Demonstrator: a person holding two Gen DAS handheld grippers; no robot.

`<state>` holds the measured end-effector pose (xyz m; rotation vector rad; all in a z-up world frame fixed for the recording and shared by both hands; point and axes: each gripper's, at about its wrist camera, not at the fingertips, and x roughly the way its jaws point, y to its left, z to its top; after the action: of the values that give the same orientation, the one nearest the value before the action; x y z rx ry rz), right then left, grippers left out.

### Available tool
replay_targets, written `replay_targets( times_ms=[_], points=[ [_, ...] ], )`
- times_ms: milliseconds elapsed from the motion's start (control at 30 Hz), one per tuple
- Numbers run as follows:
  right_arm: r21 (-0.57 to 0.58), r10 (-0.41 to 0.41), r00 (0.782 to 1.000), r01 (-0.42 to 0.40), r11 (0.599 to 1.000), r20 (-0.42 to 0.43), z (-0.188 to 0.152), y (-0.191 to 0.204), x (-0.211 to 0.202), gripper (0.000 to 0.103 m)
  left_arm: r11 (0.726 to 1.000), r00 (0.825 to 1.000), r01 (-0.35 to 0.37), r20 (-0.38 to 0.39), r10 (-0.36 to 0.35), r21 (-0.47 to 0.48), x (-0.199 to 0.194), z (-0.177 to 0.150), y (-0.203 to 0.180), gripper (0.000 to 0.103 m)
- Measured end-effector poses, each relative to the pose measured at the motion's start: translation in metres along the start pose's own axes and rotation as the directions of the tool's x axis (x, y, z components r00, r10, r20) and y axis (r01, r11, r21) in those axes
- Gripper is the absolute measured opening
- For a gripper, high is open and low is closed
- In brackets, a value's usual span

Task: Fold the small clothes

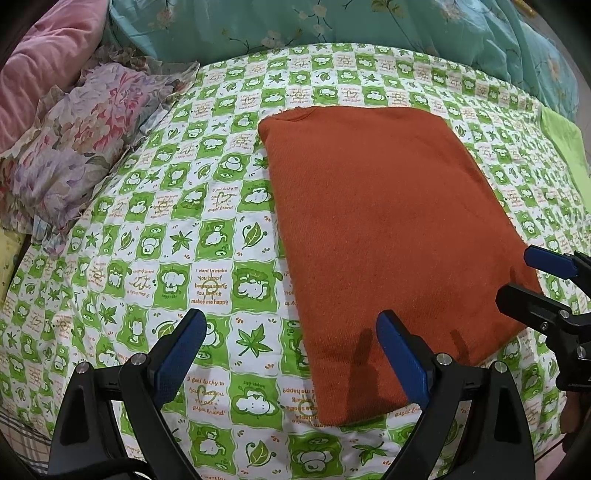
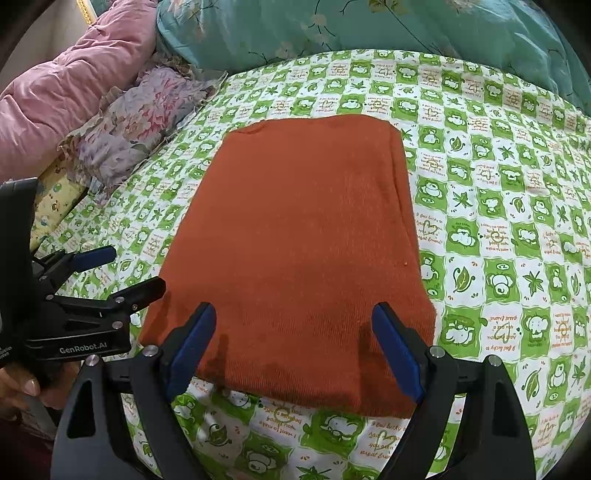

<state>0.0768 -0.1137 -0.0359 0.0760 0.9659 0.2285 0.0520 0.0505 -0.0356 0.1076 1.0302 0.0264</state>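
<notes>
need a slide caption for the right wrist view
Open right gripper above the near edge of a folded rust-orange garment on a green-checked bedsheet.

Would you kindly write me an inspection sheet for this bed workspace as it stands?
Surface: green-and-white printed bedsheet, flat.
Job's things: rust-orange garment, folded into a flat rectangle on the sheet.
Clutter: floral pillow and pink quilt at the left; teal floral quilt behind.
Grippers: left gripper and right gripper both open, holding nothing, at the garment's near edge.
Cables: nothing seen.
Surroundings: nothing seen beyond the bedding.
</notes>
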Motion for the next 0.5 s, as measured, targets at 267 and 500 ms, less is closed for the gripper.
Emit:
replay_targets(
  times_ms=[267, 500],
  points=[
    [0.002, 0.0, 1.0, 0.0, 1.0, 0.001, 0.0006, 0.0004, -0.0001, 0.086, 1.0, 1.0, 0.001, 0.0, -0.001, 0.001, 0.0001, 0.0014, -0.0005, 0.094],
    [0.001, 0.003, 1.0, -0.003, 1.0, 0.004, 0.0015, 0.0014, 0.0008, 0.086, 1.0, 1.0, -0.003, 0.005, 0.003, 0.001, 0.0001, 0.0019, -0.0003, 0.094]
  ],
)
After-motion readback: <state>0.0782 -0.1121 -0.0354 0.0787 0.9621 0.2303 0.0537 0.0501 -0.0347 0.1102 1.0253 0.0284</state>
